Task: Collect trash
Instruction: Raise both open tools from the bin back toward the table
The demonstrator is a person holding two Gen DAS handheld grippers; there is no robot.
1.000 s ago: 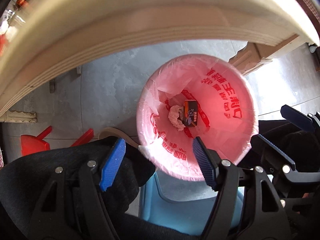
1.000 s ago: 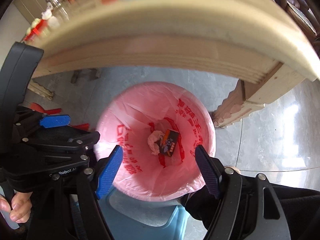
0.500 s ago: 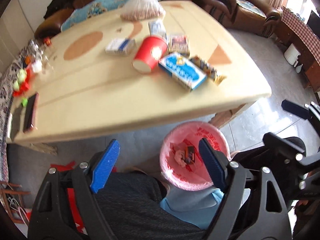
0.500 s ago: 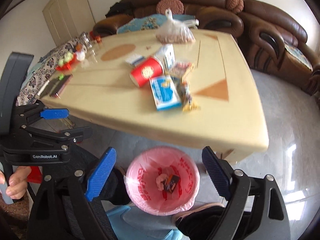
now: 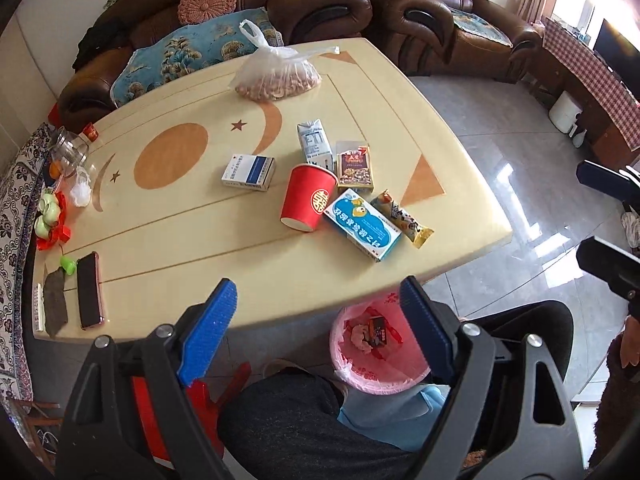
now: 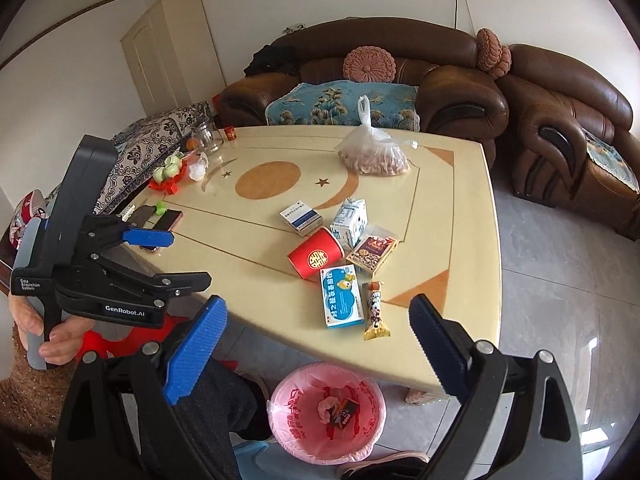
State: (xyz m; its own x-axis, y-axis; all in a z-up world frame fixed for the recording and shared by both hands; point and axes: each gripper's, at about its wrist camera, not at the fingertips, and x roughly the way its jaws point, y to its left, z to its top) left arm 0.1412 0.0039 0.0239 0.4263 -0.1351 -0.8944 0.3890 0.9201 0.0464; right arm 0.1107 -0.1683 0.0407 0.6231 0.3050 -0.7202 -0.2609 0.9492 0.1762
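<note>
Holding nothing, the left gripper had its blue jaws spread wide, and the right gripper was spread wide too — empty as well. Right below and between the jaws stood the pink trash bin on the floor, with a crumpled tissue and a small dark box inside. Farther out, past the jaws, lay the table — on it a red paper cup, a blue box, a snack wrapper and a milk carton, all close together.
</note>
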